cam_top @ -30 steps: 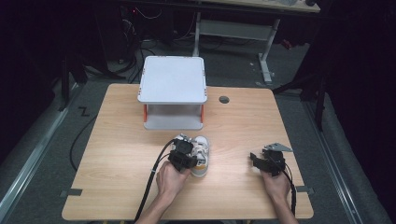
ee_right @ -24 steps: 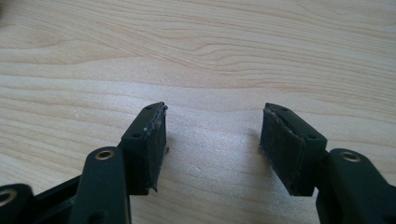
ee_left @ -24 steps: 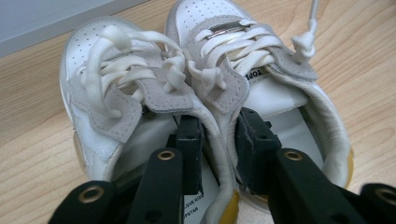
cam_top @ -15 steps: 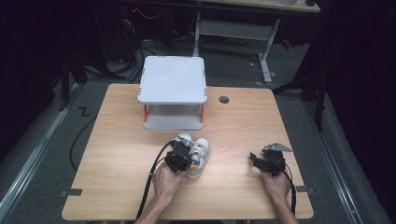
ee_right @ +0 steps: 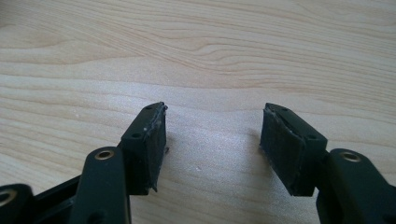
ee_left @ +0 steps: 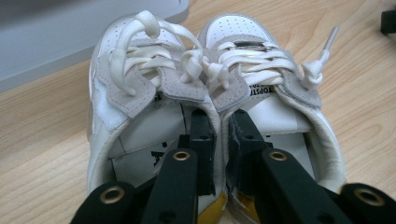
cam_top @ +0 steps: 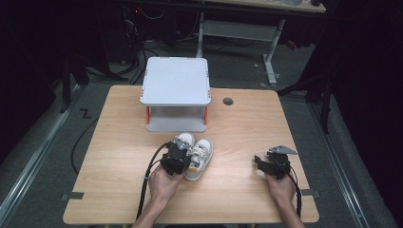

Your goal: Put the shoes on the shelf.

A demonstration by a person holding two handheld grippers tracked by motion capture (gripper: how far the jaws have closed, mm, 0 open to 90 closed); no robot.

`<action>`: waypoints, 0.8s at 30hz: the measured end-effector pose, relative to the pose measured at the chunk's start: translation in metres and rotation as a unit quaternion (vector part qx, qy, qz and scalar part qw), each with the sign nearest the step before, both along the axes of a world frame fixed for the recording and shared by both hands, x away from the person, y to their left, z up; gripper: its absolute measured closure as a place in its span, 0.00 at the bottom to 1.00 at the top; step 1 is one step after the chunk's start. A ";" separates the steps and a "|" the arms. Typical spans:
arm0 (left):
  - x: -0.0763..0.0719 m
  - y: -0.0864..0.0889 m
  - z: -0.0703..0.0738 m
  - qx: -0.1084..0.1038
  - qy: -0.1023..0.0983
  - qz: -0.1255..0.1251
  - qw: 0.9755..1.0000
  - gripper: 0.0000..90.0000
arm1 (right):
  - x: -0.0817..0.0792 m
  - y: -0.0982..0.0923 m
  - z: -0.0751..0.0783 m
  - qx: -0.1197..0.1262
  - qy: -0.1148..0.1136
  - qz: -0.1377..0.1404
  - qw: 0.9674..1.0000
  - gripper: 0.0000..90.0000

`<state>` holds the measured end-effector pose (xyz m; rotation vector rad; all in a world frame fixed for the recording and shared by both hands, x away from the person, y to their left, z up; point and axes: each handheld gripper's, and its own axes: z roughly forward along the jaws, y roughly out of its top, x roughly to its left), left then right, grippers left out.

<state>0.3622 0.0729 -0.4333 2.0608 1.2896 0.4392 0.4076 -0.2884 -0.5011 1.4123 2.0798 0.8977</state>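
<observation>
Left gripper pinching a pair of small white sneakers together, just in front of the shelf

The left gripper [ee_left: 219, 135] has one jaw inside each shoe, closed on the two touching inner collars, so the pair of sneakers [cam_top: 196, 153] is held as one, toes toward the grey two-tier shelf [cam_top: 176, 92] that stands near the desk's [cam_top: 109, 190] far edge. The pair sits about mid-desk, just before the shelf's lower opening. The right gripper [ee_right: 212, 140] hovers low over bare wood near the right edge, jaws wide apart and empty. By my reading the step is carrying the pair; next likely calls for lifting both shoes level and sliding them onto the shelf without the pinch slipping.
</observation>
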 end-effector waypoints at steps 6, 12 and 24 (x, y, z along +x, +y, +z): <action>0.001 0.014 0.005 -0.004 -0.003 0.003 1.000 0.91 | -0.001 0.001 0.000 -0.001 -0.002 0.004 1.000 0.52; 0.006 0.024 0.010 -0.014 -0.006 0.004 1.000 0.91 | -0.002 0.004 0.000 -0.014 -0.013 0.011 1.000 0.58; 0.021 0.034 0.011 -0.017 -0.010 0.012 1.000 0.91 | 0.000 0.012 0.015 0.026 0.011 0.063 0.998 0.56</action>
